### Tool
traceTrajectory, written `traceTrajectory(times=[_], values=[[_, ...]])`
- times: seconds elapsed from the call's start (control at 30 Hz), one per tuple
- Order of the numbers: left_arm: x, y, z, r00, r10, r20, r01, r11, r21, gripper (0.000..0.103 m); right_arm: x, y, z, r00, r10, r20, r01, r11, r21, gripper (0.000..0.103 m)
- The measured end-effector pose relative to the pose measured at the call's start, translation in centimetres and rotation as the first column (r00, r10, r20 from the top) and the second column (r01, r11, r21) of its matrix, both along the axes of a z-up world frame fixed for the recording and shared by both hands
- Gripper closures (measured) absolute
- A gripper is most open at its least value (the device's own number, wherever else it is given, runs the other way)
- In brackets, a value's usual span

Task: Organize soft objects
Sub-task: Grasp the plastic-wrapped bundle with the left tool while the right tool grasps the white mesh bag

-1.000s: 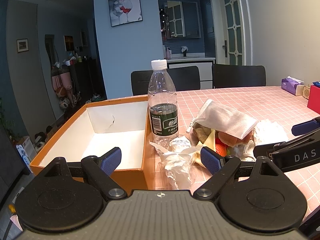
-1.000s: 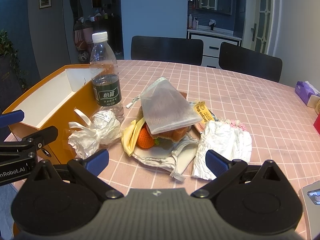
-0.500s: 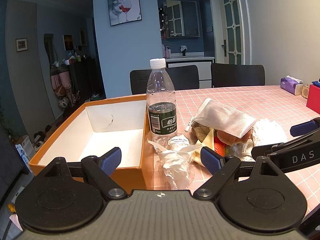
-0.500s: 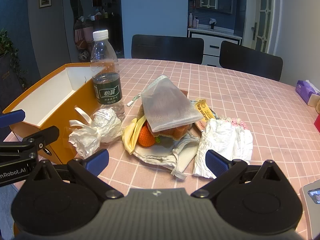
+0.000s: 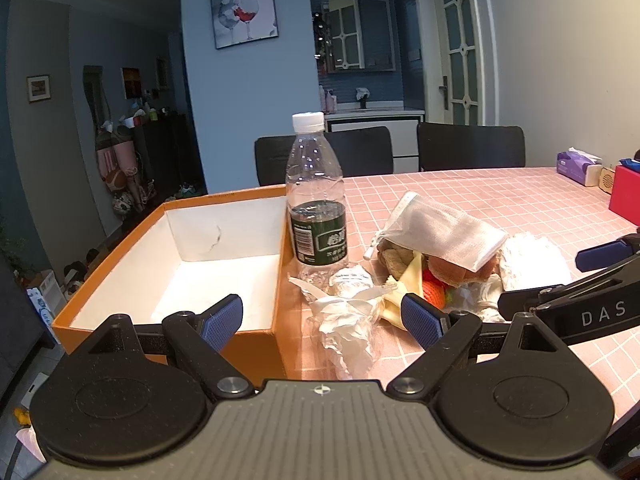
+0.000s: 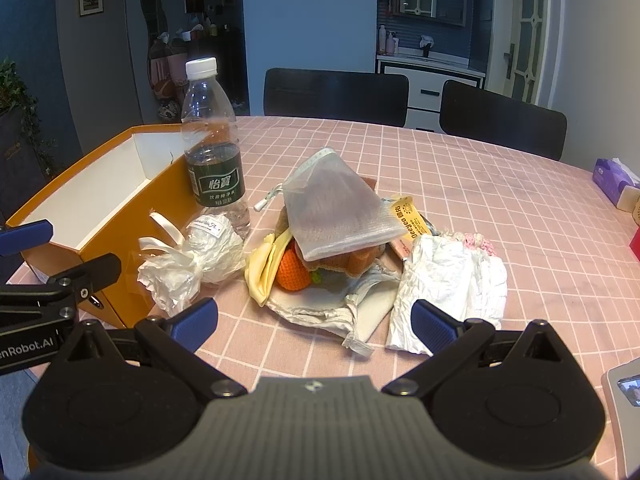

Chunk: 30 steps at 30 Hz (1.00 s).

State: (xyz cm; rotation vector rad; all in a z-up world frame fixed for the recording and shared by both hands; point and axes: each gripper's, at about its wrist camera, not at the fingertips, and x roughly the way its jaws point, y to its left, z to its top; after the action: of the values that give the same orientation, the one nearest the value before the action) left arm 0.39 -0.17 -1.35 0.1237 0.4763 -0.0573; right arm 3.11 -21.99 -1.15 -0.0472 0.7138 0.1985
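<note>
Both grippers gape wide, empty; we should pinch the crumpled white wrap centrally, clear of the bottle, toward the orange box.

The brown toy and orange knitted piece are largely covered by the mesh bag. The device is cut off by the right edge. The small print on the bottle cannot be read.
</note>
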Motion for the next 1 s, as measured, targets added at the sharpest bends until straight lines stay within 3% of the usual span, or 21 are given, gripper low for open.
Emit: traceTrajectory(times=[0.07, 0.23, 0.47, 0.63, 0.8, 1.0], values=[[0.1, -0.1, 0.0, 1.0, -0.012, -0.003, 0.012, 1.0, -0.001, 0.001, -0.1, -0.4, -0.2, 1.0, 0.014, 0.01, -0.014, 0.999, 0.029, 0.002], [0.7, -0.5, -0.4, 0.998, -0.062, -0.03, 0.063, 0.998, 0.014, 0.027, 0.1, -1.2, -0.8, 1.0, 0.02, 0.022, -0.022, 0.997, 0.074, 0.003], [2.5, -2.0, -1.1, 0.984, -0.166, -0.065, 0.172, 0.981, 0.091, 0.03, 1.6, -1.0, -1.8, 0.998, 0.055, 0.024, -0.055, 0.998, 0.028, 0.006], [5.3, -3.6, -1.7, 0.959, -0.244, -0.146, 0.272, 0.936, 0.224, 0.03, 3.3, -0.7, -2.2, 0.993, 0.117, 0.033, -0.116, 0.993, -0.028, 0.013], [8.3, -4.3, -2.4, 0.921, -0.294, -0.256, 0.361, 0.89, 0.28, 0.03, 5.5, -0.5, -2.6, 0.986, 0.156, 0.056, -0.15, 0.984, -0.098, 0.014], [10.5, -5.5, -4.3, 0.889, -0.27, -0.371, 0.406, 0.838, 0.364, 0.03, 8.4, 0.0, -3.5, 0.983, 0.176, 0.047, -0.165, 0.97, -0.178, 0.014]])
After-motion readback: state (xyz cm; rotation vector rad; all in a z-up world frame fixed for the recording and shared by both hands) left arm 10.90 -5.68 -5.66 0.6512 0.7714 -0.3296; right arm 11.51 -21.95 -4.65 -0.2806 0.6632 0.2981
